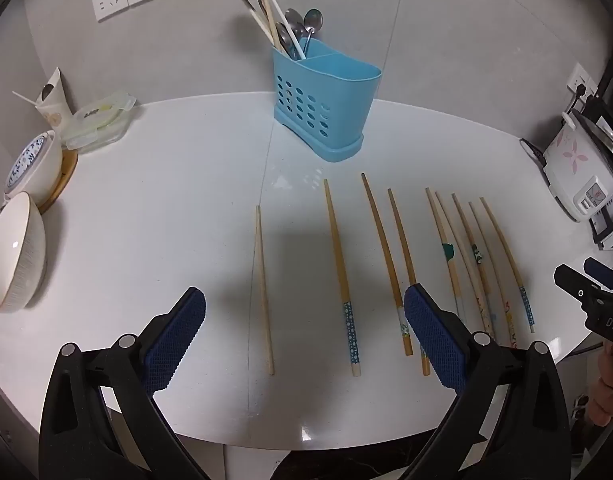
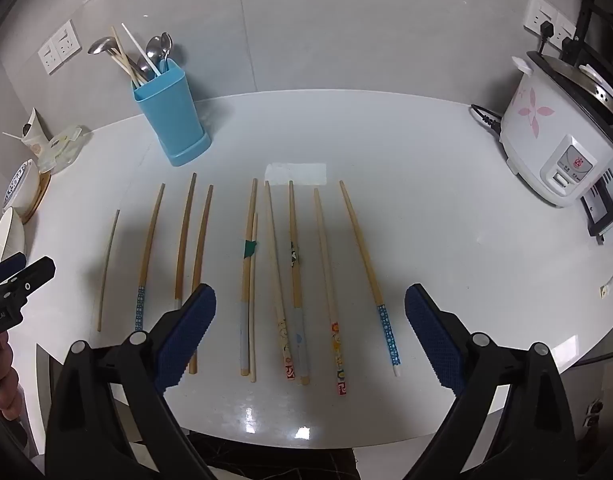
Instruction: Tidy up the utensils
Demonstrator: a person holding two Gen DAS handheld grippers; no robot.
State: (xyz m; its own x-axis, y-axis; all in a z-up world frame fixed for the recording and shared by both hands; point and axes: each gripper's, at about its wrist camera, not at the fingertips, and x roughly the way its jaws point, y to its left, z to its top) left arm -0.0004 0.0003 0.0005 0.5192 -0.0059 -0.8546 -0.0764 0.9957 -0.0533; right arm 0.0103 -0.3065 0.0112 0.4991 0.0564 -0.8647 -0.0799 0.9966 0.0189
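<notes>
Several wooden chopsticks (image 2: pixel 294 248) lie side by side on the white table (image 2: pixel 446 216), also in the left wrist view (image 1: pixel 338 256). A blue perforated utensil holder (image 1: pixel 322 108) stands at the back with spoons, a ladle and chopsticks in one compartment; it also shows in the right wrist view (image 2: pixel 170 116). My left gripper (image 1: pixel 304 340) is open and empty, above the near ends of the left chopsticks. My right gripper (image 2: pixel 310 336) is open and empty, above the near ends of the right-hand chopsticks.
Bowls (image 1: pixel 16 252), a lidded glass container (image 1: pixel 98 124) and a paper cup (image 1: pixel 54 100) stand at the left edge. A rice cooker (image 2: pixel 562 136) stands at the right. The near table edge (image 2: pixel 306 436) is just below the grippers.
</notes>
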